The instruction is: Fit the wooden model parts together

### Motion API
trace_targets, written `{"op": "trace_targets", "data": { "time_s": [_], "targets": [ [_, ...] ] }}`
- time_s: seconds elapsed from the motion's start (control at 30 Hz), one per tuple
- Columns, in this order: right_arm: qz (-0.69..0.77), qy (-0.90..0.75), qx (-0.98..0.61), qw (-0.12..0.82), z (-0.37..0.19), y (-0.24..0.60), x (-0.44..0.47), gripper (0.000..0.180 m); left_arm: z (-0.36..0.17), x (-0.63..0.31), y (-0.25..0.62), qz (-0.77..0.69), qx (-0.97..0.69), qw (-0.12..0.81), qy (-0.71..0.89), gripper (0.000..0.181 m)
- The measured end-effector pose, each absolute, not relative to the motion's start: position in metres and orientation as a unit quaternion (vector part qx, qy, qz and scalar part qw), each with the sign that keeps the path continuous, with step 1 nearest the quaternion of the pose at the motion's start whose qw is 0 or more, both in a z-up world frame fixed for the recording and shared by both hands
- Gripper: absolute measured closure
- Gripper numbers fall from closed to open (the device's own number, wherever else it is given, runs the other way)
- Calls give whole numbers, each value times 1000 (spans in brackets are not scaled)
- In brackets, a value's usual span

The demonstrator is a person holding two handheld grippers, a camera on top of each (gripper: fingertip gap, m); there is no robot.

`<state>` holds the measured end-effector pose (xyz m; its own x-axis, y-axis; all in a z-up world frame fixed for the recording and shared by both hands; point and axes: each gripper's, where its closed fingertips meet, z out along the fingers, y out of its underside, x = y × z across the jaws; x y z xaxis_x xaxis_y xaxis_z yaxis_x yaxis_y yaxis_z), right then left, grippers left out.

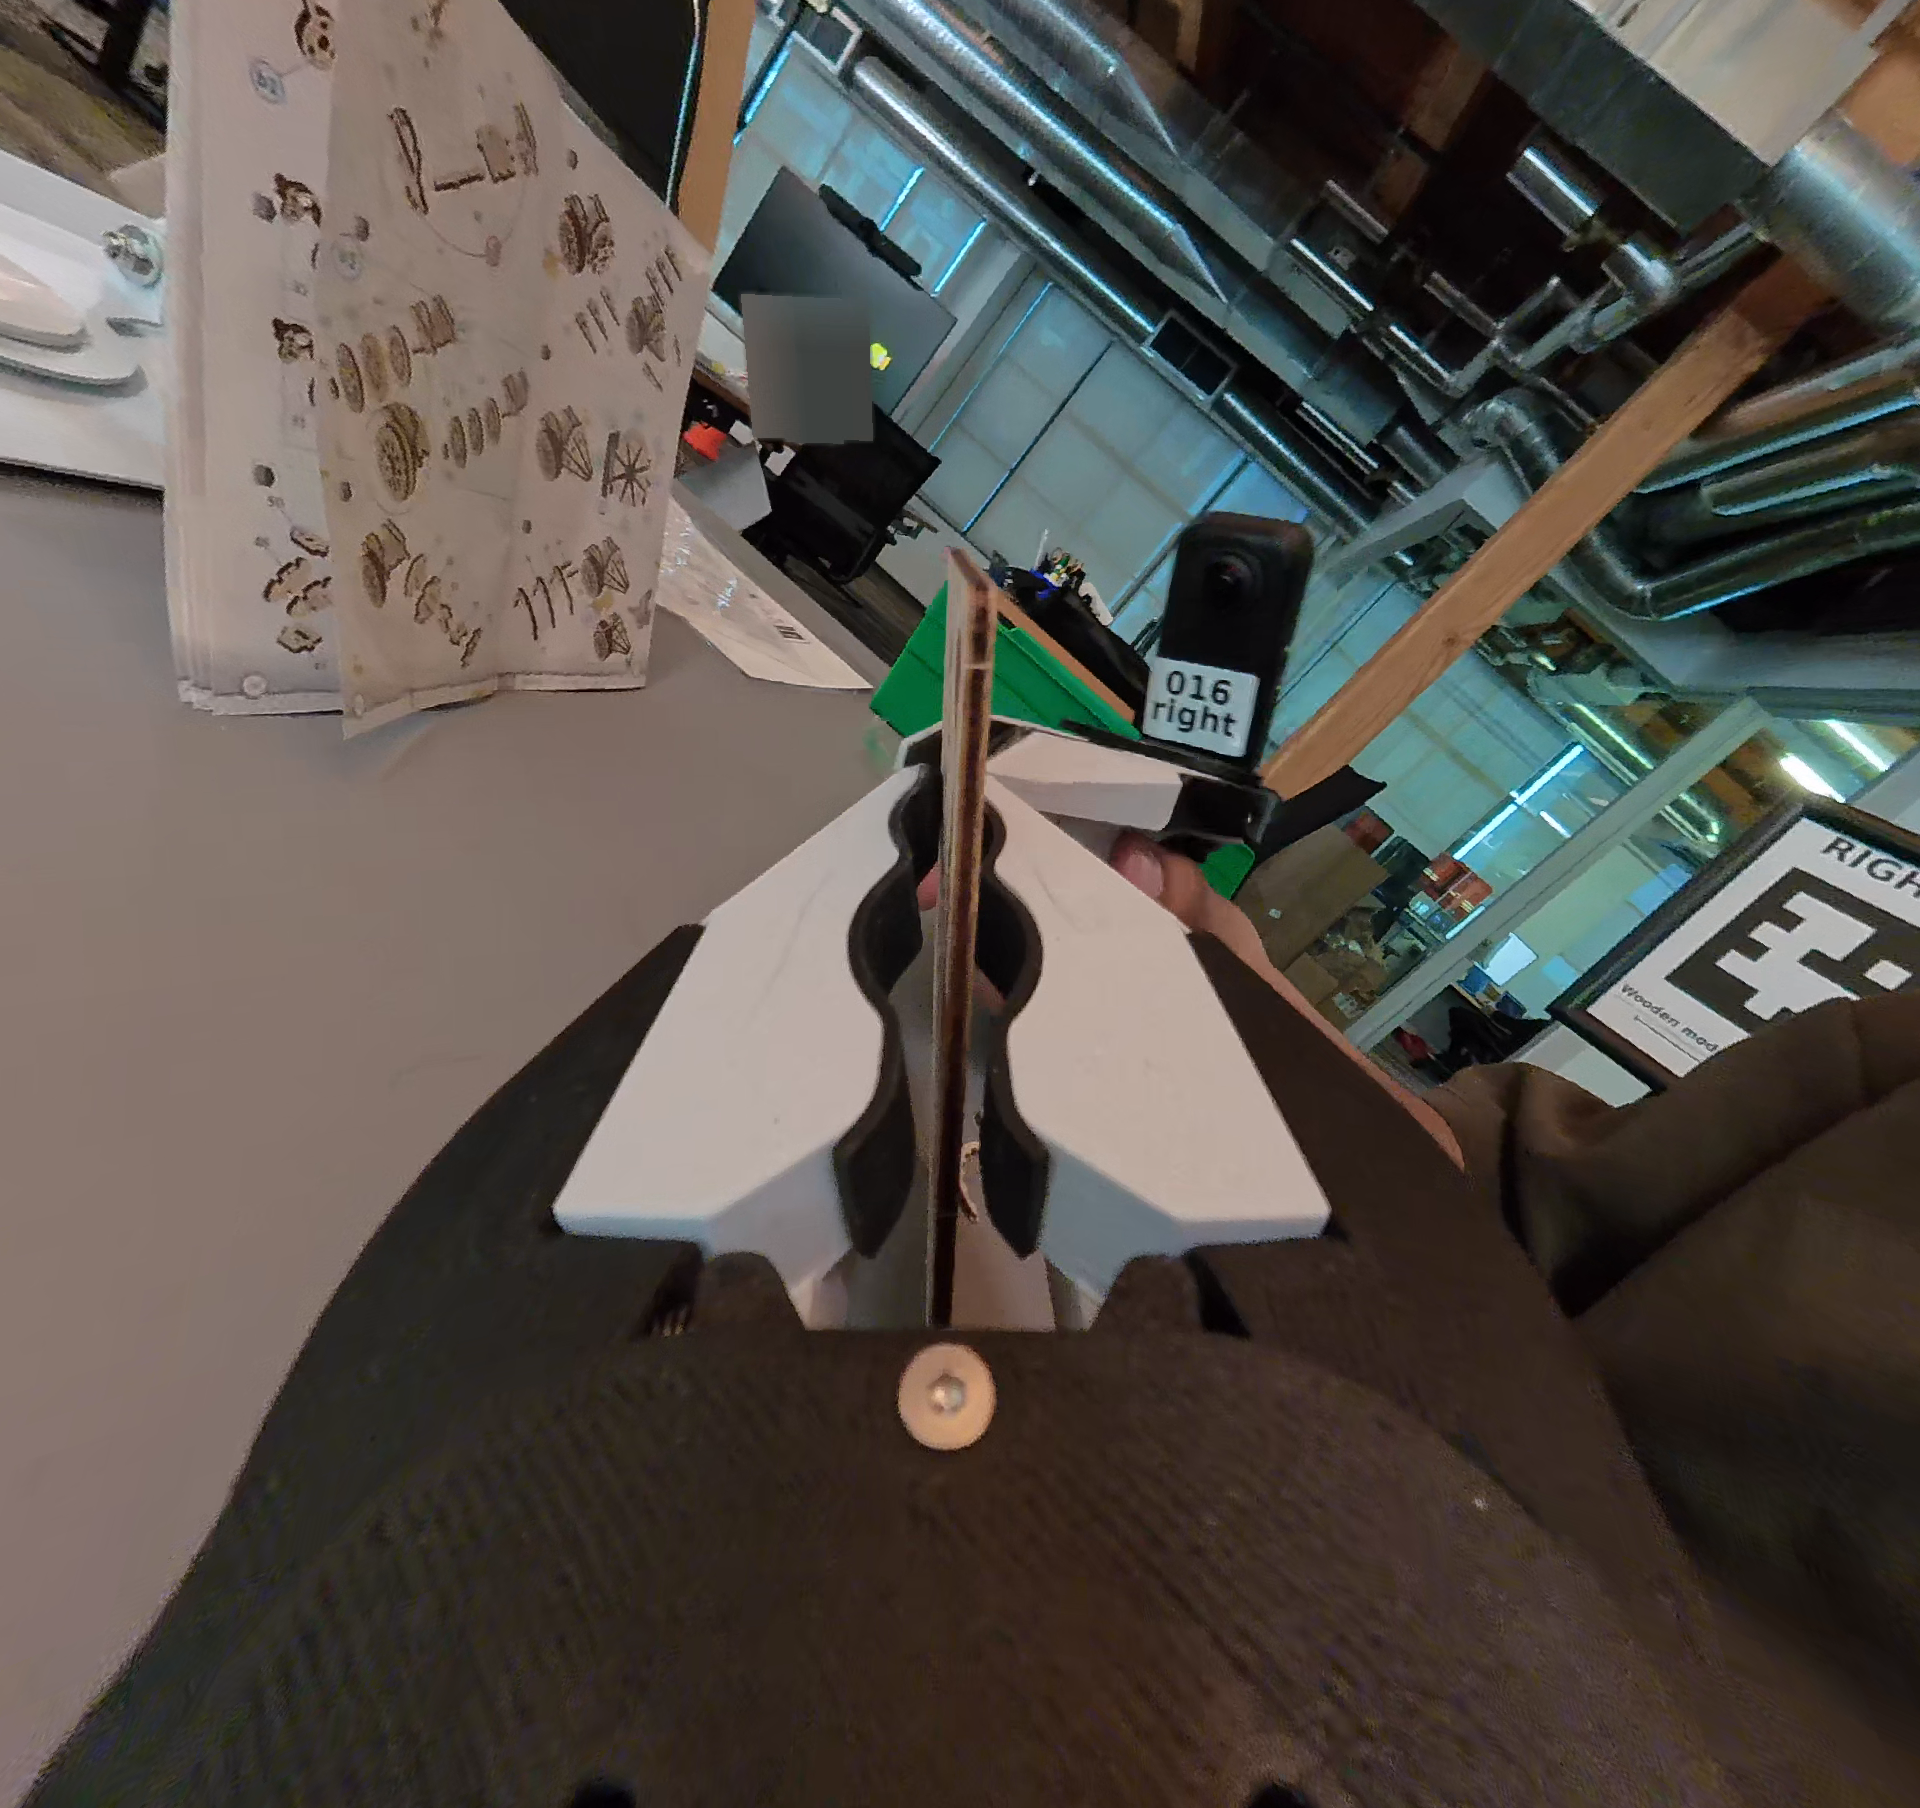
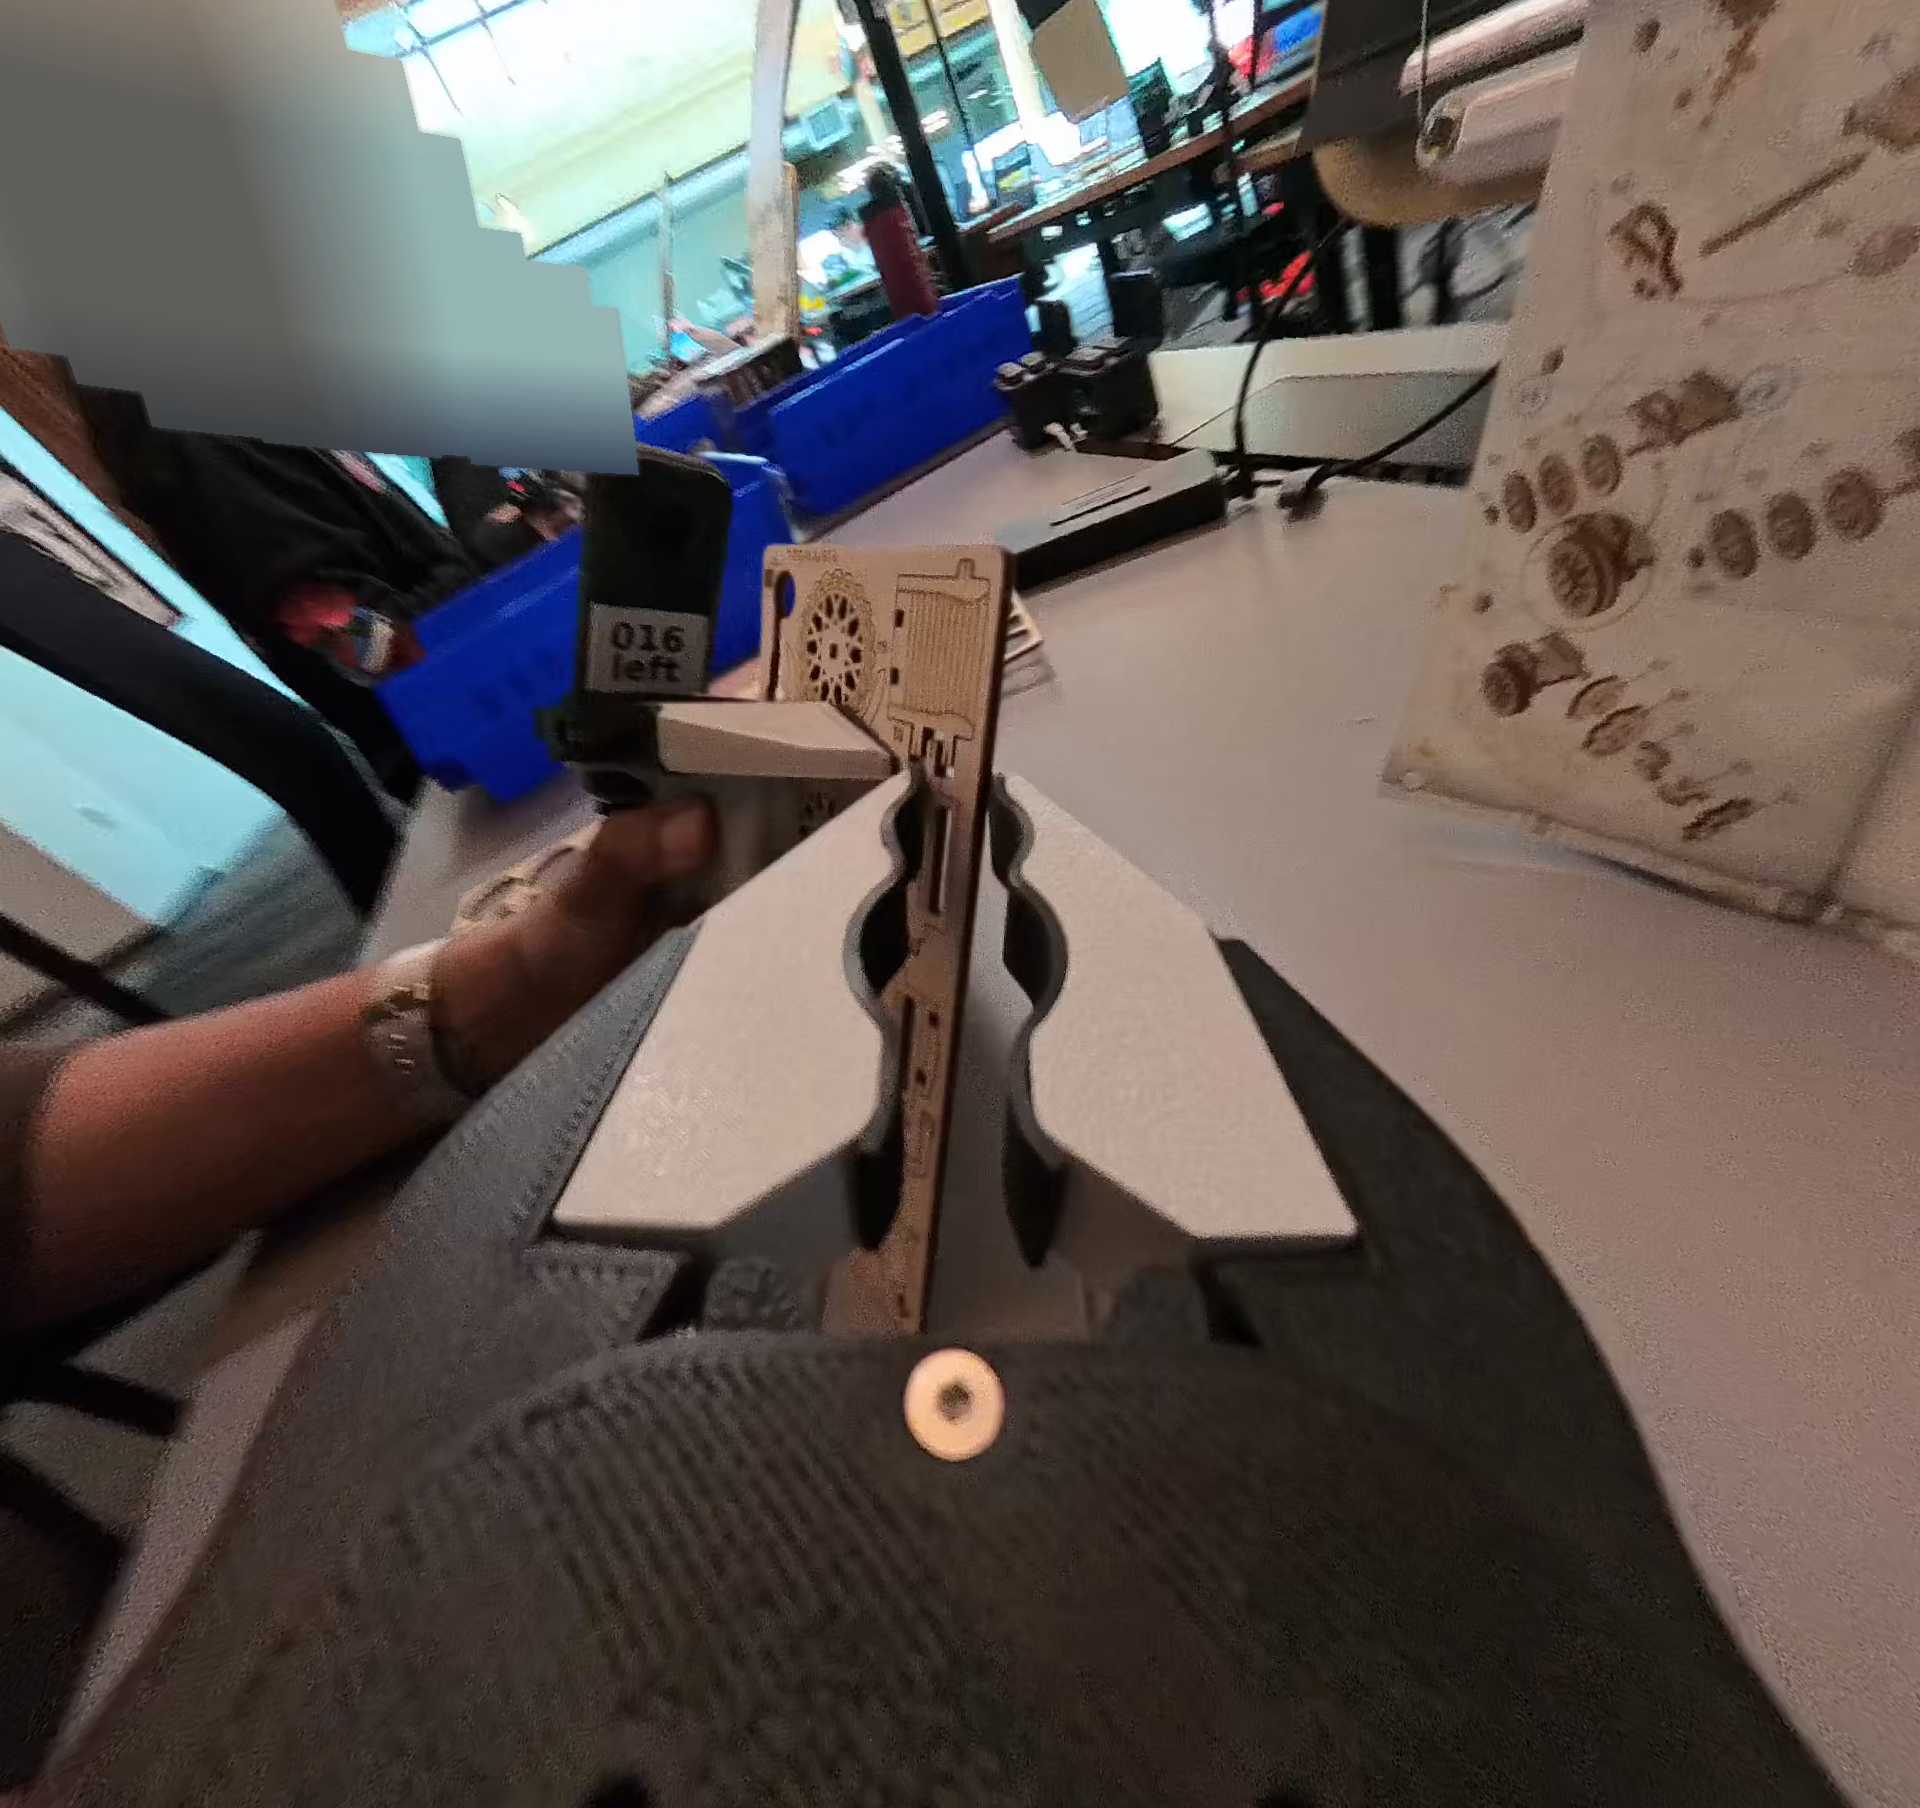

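Observation:
A thin laser-cut wooden parts sheet stands upright above the grey table. In the left wrist view I see it edge-on, with my left gripper shut on it. My right gripper meets the sheet from the far side, with a hand behind it. In the right wrist view the sheet shows its engraved face. My right gripper is shut on the sheet's lower part. My left gripper clamps it from the left, just above my fingertips.
An open instruction booklet stands on the table, at the right in the right wrist view. Blue bins line the far table edge. A green bin and a black-and-white marker board stand beyond the grippers. My two grippers' fingertips are within a few centimetres of each other.

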<state>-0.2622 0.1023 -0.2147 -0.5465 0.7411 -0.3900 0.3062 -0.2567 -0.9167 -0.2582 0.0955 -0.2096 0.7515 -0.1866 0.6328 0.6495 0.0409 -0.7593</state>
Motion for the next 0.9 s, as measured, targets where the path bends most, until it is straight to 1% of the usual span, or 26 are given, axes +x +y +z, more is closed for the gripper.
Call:
{"op": "trace_targets", "data": {
  "time_s": [0.03, 0.1, 0.17, 0.3, 0.6, 0.9],
  "targets": [
    [666, -578, -451, 137, -216, 102, -261, 168, -210, -258, 96, -296, -627, 697, -183, 181],
    [669, -577, -459, 90, -224, 100, -259, 162, -210, -258, 96, -296, -627, 696, -184, 181],
    [675, -572, -460, 77, -225, 100, -259, 162, -209, -258, 96, -300, -624, 698, -185, 181],
    [676, -575, -453, 80, -224, 97, -258, 168, -210, -259, 96, -296, -626, 697, -189, 181],
    [686, -559, -461, 63, -225, 96, -260, 168, -211, -260, 96, -269, -632, 701, -192, 181],
    [661, -578, -468, 99, -228, 97, -263, 167, -213, -262, 96, -260, -636, 698, -200, 181]
  ]
}}
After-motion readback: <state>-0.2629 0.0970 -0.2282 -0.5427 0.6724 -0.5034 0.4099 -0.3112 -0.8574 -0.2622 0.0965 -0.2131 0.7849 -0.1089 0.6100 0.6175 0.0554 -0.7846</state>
